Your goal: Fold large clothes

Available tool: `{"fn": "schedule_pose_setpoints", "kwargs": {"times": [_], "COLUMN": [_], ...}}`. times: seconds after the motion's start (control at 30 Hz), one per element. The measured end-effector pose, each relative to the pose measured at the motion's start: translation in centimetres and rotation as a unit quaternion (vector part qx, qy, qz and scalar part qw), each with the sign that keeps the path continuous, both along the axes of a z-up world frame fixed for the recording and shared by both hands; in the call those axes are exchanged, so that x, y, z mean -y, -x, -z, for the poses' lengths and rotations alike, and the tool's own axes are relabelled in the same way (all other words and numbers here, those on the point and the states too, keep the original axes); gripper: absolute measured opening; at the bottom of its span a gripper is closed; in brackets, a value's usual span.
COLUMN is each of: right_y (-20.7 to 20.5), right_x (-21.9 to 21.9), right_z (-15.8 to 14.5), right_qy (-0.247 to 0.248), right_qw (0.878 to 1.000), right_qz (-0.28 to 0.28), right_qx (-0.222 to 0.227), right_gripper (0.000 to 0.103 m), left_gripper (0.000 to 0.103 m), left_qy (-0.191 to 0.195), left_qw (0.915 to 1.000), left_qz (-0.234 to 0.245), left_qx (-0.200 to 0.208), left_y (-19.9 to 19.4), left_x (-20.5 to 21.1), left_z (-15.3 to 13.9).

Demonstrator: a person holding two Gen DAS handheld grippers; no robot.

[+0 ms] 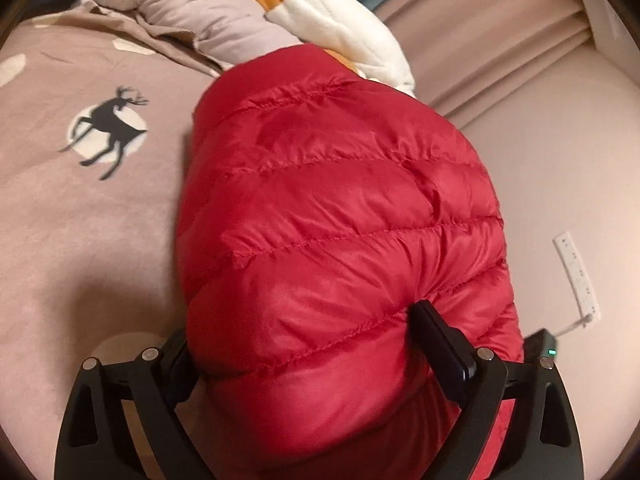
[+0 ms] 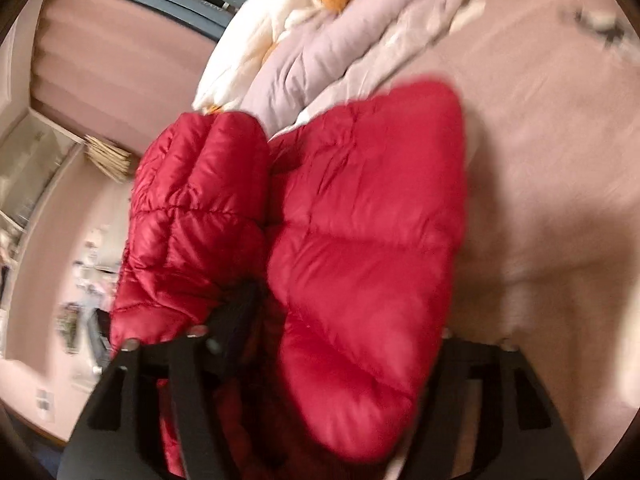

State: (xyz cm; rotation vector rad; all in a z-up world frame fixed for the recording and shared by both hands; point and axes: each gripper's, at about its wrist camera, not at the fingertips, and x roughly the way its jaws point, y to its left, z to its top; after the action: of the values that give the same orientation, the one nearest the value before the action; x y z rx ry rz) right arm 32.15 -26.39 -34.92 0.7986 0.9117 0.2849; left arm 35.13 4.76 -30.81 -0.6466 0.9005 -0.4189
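A red quilted down jacket (image 1: 340, 208) lies bunched on a pink bedspread (image 1: 80, 220). My left gripper (image 1: 316, 344) is shut on a thick fold of the jacket, which bulges between and over the fingers (image 1: 440, 344). In the right wrist view the same red jacket (image 2: 360, 240) fills the middle, blurred by motion. My right gripper (image 2: 344, 332) is shut on another fold; its left finger (image 2: 236, 312) shows, the right one is hidden under fabric. A second red part (image 2: 188, 216) hangs to the left.
A white and orange garment (image 1: 336, 20) and a lilac padded one (image 1: 200, 12) are piled at the far side of the bed. The bedspread has a black deer print (image 1: 112, 128). A white power strip (image 1: 576, 276) lies on the floor to the right.
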Motion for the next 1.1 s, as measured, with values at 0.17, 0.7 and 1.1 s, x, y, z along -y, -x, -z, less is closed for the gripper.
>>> {"fn": "schedule_pose_setpoints", "kwargs": {"times": [0.17, 0.7, 1.1], "right_y": [1.8, 5.1, 1.6], "right_x": [2.2, -3.7, -4.7], "right_z": [-3.4, -11.3, -3.0], "right_qy": [0.083, 0.196, 0.207], "right_qw": [0.996, 0.975, 0.977], "right_qz": [0.041, -0.016, -0.049], "right_qx": [0.014, 0.108, 0.015], "right_gripper": [0.080, 0.035, 0.029], "left_gripper": [0.094, 0.059, 0.053], "left_qy": [-0.076, -0.181, -0.276], "left_qw": [0.9912, 0.9743, 0.9562], "left_qz": [-0.082, -0.064, -0.055], "left_qx": [0.071, 0.117, 0.079], "left_y": [3.0, 5.1, 3.2], "left_x": [-1.3, 2.5, 6.1], "left_z": [-5.4, -8.7, -3.0]}}
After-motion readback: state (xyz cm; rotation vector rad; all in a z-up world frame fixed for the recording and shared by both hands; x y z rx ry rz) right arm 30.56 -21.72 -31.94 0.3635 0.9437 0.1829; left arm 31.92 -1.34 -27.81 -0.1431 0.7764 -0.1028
